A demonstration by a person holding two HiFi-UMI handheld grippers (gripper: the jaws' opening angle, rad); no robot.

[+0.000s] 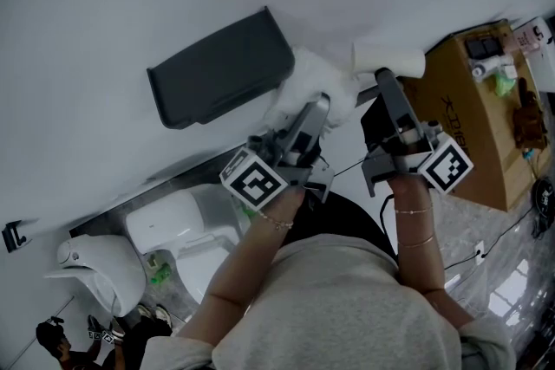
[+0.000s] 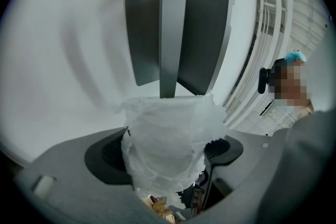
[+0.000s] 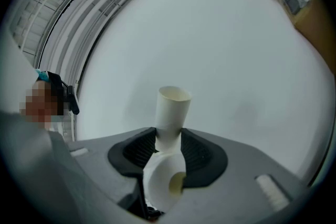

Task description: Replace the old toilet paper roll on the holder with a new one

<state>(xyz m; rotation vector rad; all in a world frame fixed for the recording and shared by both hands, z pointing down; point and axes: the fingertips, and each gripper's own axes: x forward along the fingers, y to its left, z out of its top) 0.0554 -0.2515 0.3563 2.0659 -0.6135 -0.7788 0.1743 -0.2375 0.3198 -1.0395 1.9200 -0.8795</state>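
Roll (image 1: 299, 82) sits clamped in the left claw (image 1: 319, 104), in the upper middle of the head view, just right of the dark grey holder (image 1: 221, 69) on the white wall. The left hand (image 1: 290, 197) comes up from the lower middle of the frame. Its forearm slants to the upper right, and the claw points at the wall along the same line. The right hand (image 1: 408, 186) rises almost straight up the frame beside it. The right claw (image 1: 386, 81) leans a little to the upper left and is closed on a white tube (image 1: 386, 56), whose open end stands above the jaws in the right gripper view. The two claw tips are near each other but apart.

The roll looks white and crinkled, with a thin loose cover, and it fills the gap between the left jaws. In the left gripper view a grey bar (image 2: 170, 23) of the holder runs down the frame to the roll's top edge; whether they touch I cannot tell. A brown box (image 1: 473, 117) stands at the right edge.
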